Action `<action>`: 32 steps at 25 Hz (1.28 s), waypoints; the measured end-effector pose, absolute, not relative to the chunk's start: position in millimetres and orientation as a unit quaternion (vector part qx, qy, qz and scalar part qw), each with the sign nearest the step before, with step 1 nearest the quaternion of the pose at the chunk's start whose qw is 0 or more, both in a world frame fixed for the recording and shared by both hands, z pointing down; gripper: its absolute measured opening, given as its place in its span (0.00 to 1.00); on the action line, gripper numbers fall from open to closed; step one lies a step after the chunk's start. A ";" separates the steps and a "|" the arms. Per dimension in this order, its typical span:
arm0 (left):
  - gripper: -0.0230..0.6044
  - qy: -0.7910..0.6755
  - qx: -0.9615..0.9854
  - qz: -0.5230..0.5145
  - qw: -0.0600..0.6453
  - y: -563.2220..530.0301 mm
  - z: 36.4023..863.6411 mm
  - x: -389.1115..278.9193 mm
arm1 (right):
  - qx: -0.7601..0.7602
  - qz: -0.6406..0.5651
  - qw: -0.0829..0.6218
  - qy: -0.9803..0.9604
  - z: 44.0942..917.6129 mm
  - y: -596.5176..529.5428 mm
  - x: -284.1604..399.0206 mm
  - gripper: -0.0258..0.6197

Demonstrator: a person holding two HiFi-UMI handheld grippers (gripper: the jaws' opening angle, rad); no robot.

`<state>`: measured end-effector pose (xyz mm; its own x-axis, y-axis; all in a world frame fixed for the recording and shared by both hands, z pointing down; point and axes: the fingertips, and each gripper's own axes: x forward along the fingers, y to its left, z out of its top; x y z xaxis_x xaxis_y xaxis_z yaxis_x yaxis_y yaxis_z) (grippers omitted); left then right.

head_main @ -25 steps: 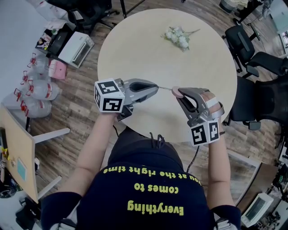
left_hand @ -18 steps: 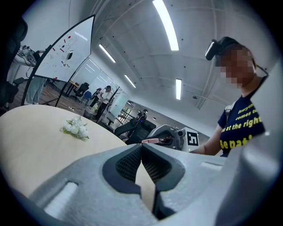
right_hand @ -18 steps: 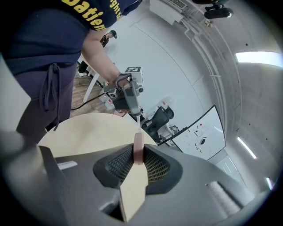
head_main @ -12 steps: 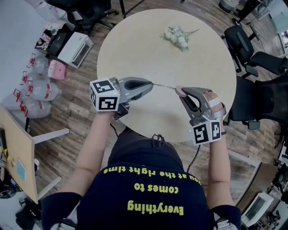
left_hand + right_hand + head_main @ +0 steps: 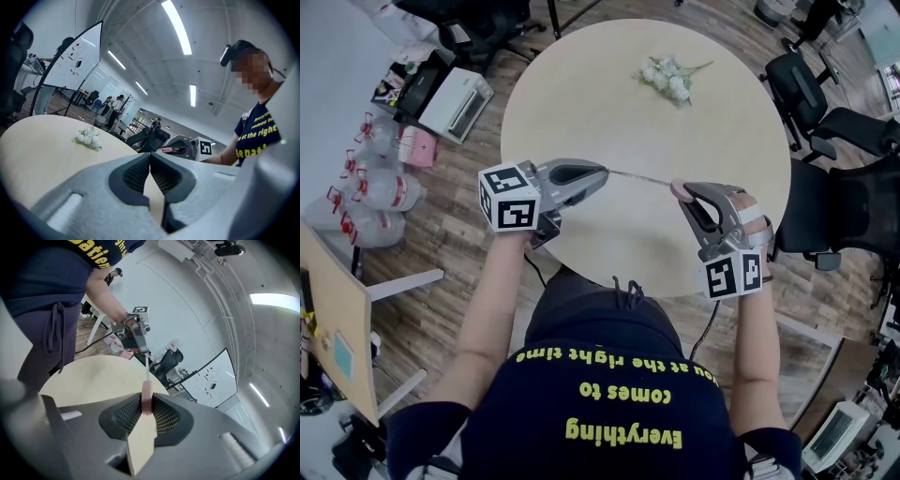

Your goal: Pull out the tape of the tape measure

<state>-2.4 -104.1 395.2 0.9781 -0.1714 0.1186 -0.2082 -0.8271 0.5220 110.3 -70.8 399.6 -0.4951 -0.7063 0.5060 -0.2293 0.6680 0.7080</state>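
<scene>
The right gripper (image 5: 679, 191) grips the half-hidden pink tape measure (image 5: 146, 399) in its fingers, while the left gripper (image 5: 603, 172), fingers closed, pinches the thin tape (image 5: 639, 177), its tip unseen.

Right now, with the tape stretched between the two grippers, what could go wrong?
1. The left gripper pinches only the end of the thin tape. The tape might slip free and snap back.
2. The right gripper clamps the small round pink tape measure by its flat sides. A harder pull could twist it or pop it out, and it might drop onto the table.
</scene>
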 end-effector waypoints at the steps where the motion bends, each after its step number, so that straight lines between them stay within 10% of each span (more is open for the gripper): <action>1: 0.05 -0.102 0.955 0.034 0.277 -105.3 395.4 -3.7 | 0.288 -0.288 0.413 -0.815 400.2 -71.3 111.5 0.17; 32: 0.05 -0.142 0.951 0.054 0.270 -123.1 408.1 -34.5 | 0.306 -0.265 0.441 -0.801 413.2 -73.9 145.0 0.17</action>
